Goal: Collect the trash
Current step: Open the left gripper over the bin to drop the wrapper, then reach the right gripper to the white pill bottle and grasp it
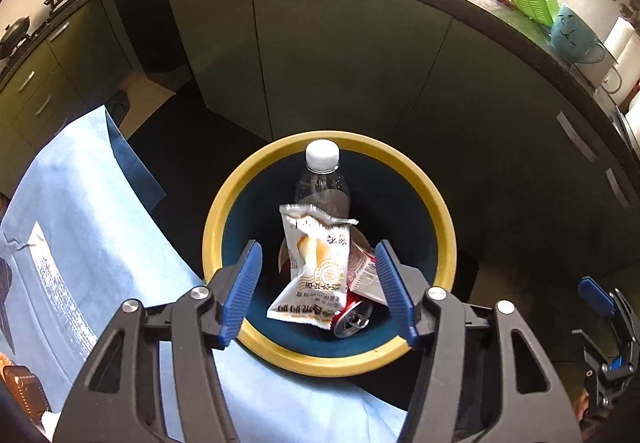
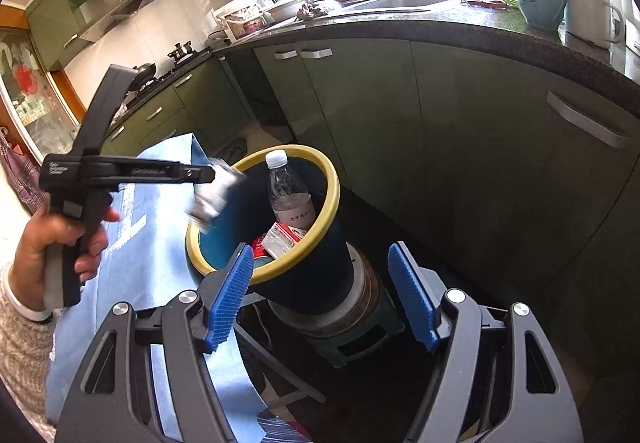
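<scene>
A dark blue bin with a yellow rim (image 1: 224, 211) (image 2: 334, 179) holds a clear plastic bottle (image 1: 322, 179) (image 2: 286, 191), a red can (image 1: 352, 319) and a red-and-white carton (image 1: 362, 275) (image 2: 282, 237). My left gripper (image 1: 318, 247) hangs open right above the bin mouth. A white snack wrapper (image 1: 316, 267) lies between its blue pads, touching neither. In the right wrist view that wrapper (image 2: 214, 195) is a blur just off the left gripper's tip, over the bin's rim. My right gripper (image 2: 320, 249) stands open and empty, near the bin's front side.
The bin sits on a small stool (image 2: 352, 335) beside a table under a light blue cloth (image 1: 80, 211). Green cabinets (image 1: 340, 55) and a dark counter (image 2: 440, 31) with a sink and dishes curve behind. A hand (image 2: 52, 243) holds the left gripper's handle.
</scene>
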Action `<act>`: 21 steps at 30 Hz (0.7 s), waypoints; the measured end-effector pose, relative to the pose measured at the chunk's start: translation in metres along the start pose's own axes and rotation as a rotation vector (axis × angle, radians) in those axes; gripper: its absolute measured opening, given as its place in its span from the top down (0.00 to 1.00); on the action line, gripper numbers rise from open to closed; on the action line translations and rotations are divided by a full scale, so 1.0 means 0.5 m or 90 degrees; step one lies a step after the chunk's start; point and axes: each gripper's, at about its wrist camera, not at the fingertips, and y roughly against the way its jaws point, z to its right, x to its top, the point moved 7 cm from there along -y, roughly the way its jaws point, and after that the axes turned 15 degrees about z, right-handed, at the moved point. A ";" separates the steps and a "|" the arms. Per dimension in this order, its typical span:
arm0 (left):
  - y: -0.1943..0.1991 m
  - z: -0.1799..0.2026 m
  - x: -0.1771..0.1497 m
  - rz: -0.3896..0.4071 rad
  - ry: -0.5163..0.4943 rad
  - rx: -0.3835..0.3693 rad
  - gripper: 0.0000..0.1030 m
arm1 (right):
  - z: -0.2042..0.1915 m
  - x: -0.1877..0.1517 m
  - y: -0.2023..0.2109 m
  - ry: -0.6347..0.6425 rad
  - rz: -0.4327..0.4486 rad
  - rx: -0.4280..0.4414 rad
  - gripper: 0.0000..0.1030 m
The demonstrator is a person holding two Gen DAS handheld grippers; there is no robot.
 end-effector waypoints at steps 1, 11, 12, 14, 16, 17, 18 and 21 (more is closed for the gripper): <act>0.002 -0.003 0.001 0.002 0.005 0.001 0.45 | 0.001 0.000 -0.001 0.000 0.000 0.002 0.32; 0.285 -0.070 -0.084 0.137 0.058 0.012 0.33 | -0.097 -0.021 -0.033 0.064 -0.040 0.058 0.32; 0.326 -0.087 -0.106 0.153 0.066 0.020 0.33 | -0.122 -0.023 -0.038 0.079 -0.046 0.069 0.32; 0.399 -0.127 -0.153 0.181 0.092 0.044 0.32 | -0.183 -0.031 -0.048 0.111 -0.061 0.107 0.32; 0.461 -0.168 -0.201 0.201 0.118 0.078 0.31 | -0.251 -0.042 -0.058 0.140 -0.078 0.151 0.32; 0.495 -0.195 -0.229 0.214 0.136 0.100 0.30 | -0.289 -0.047 -0.063 0.158 -0.086 0.173 0.32; 0.522 -0.219 -0.252 0.225 0.150 0.121 0.29 | -0.327 -0.053 -0.066 0.176 -0.093 0.193 0.32; 0.610 -0.304 -0.319 0.253 0.186 0.211 0.26 | -0.468 -0.073 -0.063 0.236 -0.108 0.270 0.32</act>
